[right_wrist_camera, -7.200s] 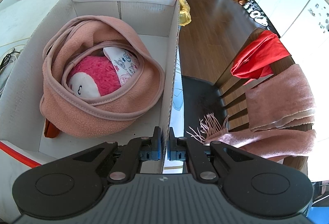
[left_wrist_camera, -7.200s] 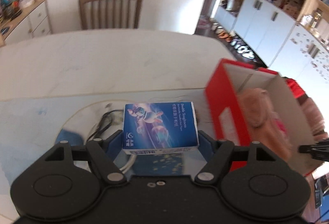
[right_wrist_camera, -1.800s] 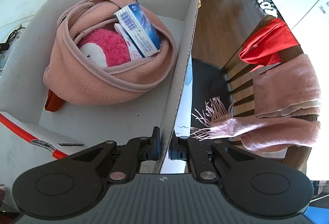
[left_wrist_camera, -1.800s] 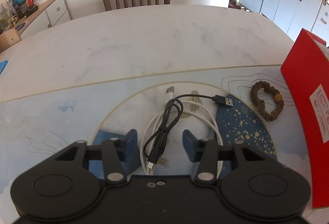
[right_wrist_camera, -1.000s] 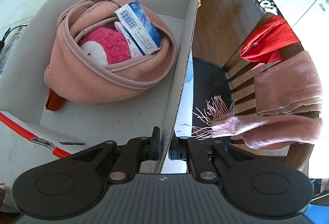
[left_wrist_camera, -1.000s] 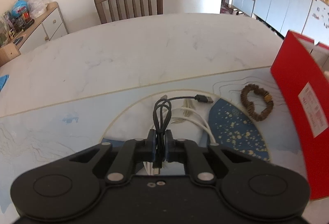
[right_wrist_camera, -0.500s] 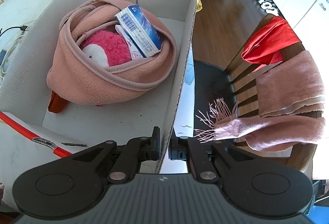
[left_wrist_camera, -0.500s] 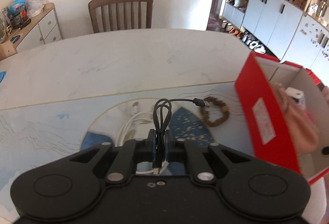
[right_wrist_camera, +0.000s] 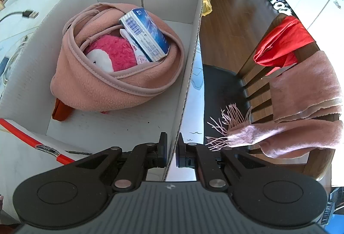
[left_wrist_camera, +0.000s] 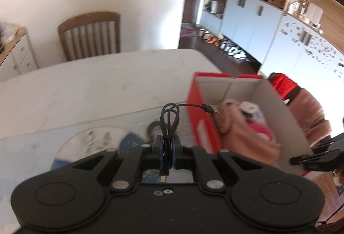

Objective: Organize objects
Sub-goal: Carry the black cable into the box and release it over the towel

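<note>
My left gripper [left_wrist_camera: 168, 148] is shut on a looped black USB cable [left_wrist_camera: 169, 117], held up in the air; the cable's plug [left_wrist_camera: 209, 108] reaches over the left wall of the red box [left_wrist_camera: 201, 124]. In the right wrist view that plug [right_wrist_camera: 30, 13] shows past the box's left wall. My right gripper [right_wrist_camera: 171, 148] is shut on the right wall of the box [right_wrist_camera: 189, 74] near its front corner. Inside the box lies a pink fleece bag [right_wrist_camera: 111, 92] holding a pink plush toy [right_wrist_camera: 111, 54] and a blue tissue pack [right_wrist_camera: 148, 34].
A white cable [left_wrist_camera: 90, 143] and a brown beaded bracelet [left_wrist_camera: 151, 129] lie on the blue placemat [left_wrist_camera: 28, 148] left of the box. A chair [right_wrist_camera: 279, 74] draped with a pink scarf and red cloth stands right of the table. Another chair [left_wrist_camera: 90, 36] is at the far side.
My left gripper has risen and swung right toward the box with the black cable, whose plug now hangs over the box's left wall. The right gripper has stayed put on the box wall.
</note>
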`<state>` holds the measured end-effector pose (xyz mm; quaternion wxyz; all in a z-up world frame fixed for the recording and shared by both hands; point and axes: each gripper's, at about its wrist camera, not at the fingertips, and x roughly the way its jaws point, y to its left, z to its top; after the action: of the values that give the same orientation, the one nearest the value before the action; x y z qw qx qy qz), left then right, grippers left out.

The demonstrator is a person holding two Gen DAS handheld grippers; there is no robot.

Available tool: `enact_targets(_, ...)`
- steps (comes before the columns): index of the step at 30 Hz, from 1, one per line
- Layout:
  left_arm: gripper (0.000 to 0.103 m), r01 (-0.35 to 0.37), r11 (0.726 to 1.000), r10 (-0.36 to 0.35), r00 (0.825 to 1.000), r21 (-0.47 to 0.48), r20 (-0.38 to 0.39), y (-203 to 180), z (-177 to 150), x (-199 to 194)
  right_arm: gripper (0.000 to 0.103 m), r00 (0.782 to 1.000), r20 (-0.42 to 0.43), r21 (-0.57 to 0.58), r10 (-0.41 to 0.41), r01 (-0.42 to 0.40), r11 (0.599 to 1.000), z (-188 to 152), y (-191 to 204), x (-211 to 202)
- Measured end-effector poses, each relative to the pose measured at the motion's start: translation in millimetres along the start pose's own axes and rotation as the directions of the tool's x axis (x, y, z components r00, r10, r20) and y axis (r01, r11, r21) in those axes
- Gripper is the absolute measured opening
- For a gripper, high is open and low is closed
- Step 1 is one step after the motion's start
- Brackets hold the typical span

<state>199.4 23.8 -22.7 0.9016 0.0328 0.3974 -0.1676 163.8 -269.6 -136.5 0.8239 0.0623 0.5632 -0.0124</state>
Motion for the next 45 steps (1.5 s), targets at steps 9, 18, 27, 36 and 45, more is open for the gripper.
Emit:
enact_targets(9, 0.006, 0.055, 0.992, -0.057, 0.998, 0.112, 0.017, -60.3, 20.9, 14.3, 0.006, 1.000, 0.004, 0.011, 0.011, -0.011, 1.000, 0.2, -1.0, 0.2)
enact_targets(18, 0.006, 0.057, 0.983, -0.054, 0.998, 0.172, -0.026, -110.0, 32.2, 57.7, 0.006, 1.000, 0.008, 0.016, 0.018, -0.018, 1.000, 0.1, -4.3, 0.8)
enact_targets(27, 0.006, -0.006, 0.985, 0.017, 0.998, 0.171, -0.061, -139.0, 42.3, 99.6, 0.006, 1.000, 0.007, 0.013, 0.022, -0.022, 1.000, 0.8, -4.6, 1.2)
enact_targets(36, 0.007, -0.052, 0.984, 0.070, 0.992, 0.168, -0.102, -148.2, 47.0, 130.5, 0.007, 1.000, 0.005, 0.010, 0.024, -0.024, 1.000, 2.0, -4.7, 0.6)
enact_targets(45, 0.007, -0.030, 0.987, 0.061, 0.980, 0.160, -0.192, -144.3, 43.6, 153.0, 0.007, 1.000, 0.003, 0.006, 0.021, -0.021, 1.000, 2.5, -4.5, 1.7)
